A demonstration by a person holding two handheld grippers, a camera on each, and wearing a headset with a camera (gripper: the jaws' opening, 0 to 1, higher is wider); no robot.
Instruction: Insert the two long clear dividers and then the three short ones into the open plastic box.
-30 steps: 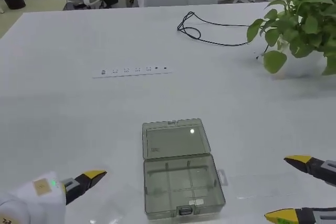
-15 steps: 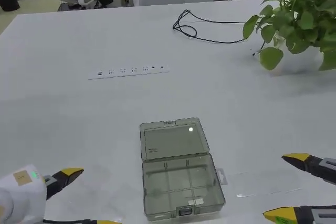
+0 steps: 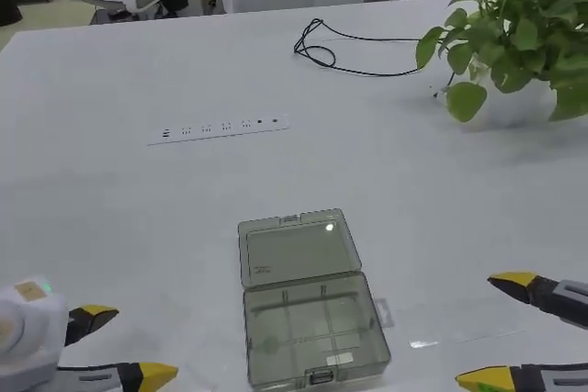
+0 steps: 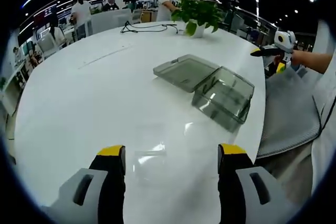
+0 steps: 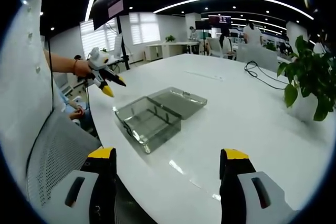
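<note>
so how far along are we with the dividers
The box lies open; crossing lines inside suggest some dividers are in, count unclear. Nothing in hand: the left claw and right claw are open and empty. A clear piece lies on the table ahead of the left claw, and a faint strip right of the box, so some remain.

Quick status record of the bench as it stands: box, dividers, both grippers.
box: open plastic box on the white table, lid lying flat behind it
dividers: clear piece on the table ahead of the left gripper; faint clear strip right of the box
left gripper: open, empty
right gripper: open, empty
far side: power strip, cable, plant
</note>
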